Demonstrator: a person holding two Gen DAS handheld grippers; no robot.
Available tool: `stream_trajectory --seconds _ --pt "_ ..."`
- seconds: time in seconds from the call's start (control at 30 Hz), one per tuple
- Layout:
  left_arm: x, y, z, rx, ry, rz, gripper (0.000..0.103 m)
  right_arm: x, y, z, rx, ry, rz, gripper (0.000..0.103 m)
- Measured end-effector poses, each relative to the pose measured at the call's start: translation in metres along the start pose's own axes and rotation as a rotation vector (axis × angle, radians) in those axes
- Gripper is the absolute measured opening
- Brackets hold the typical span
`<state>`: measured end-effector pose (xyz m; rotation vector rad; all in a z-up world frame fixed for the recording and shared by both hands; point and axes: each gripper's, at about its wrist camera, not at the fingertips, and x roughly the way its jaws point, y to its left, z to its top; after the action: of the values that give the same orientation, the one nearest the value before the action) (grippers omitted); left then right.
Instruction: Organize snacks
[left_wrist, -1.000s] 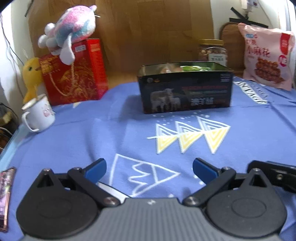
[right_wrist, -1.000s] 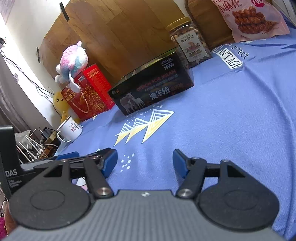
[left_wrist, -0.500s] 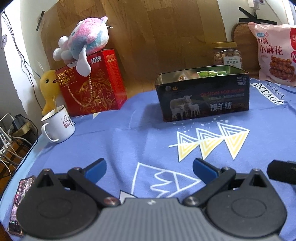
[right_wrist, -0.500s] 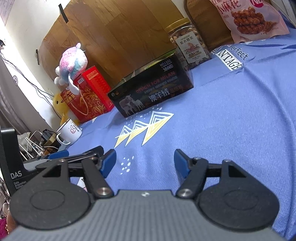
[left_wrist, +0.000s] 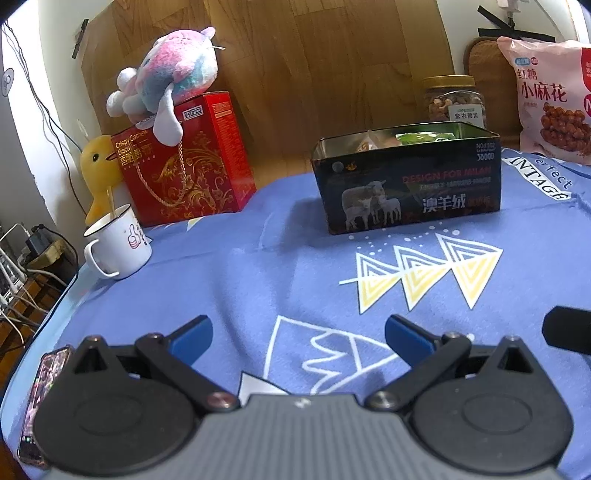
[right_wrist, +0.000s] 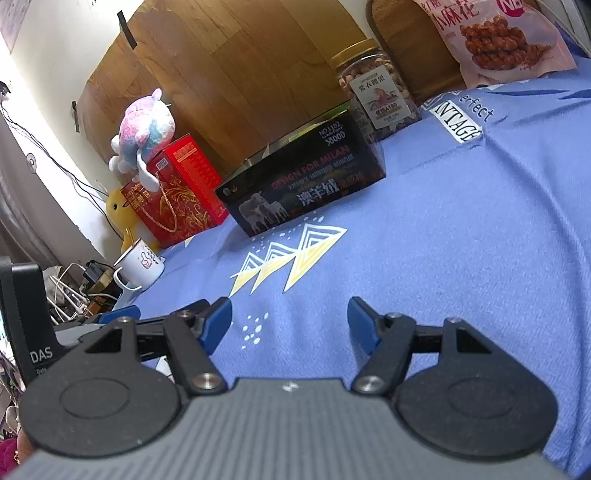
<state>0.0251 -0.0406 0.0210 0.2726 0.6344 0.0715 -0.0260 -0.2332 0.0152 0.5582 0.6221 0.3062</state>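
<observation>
Snacks (left_wrist: 413, 137) were seen in a tin (left_wrist: 406, 192); judged light, crinkly, best pinched at an edge. Both grippers' (left_wrist: 297, 332) jaws were spread, empty.

Open black tin (left_wrist: 406, 192) w/ snacks inside, nut jar (left_wrist: 454, 98) behind, pink snack bag (left_wrist: 550, 99) upright

Open blue cloth (left_wrist: 295, 266) lies before the black tin (left_wrist: 408, 184); behind it, seemingly close, stands a nut jar (left_wrist: 454, 98).

Blue cloth (left_wrist: 258, 280) w/ tin (left_wrist: 406, 192), mug (left_wrist: 118, 247), red box (left_wrist: 184, 166), phone(?) (left_wrist: 40, 387).
</observation>
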Motion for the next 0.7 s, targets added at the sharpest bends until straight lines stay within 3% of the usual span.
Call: stream_trajectory --seconds 0.7 --pt "0.0012 0.0005 -0.0033 0.019 0.006 0.026 0.103 -0.0001 0.0004 -0.001 0.001 0.001 -0.001 0.071"
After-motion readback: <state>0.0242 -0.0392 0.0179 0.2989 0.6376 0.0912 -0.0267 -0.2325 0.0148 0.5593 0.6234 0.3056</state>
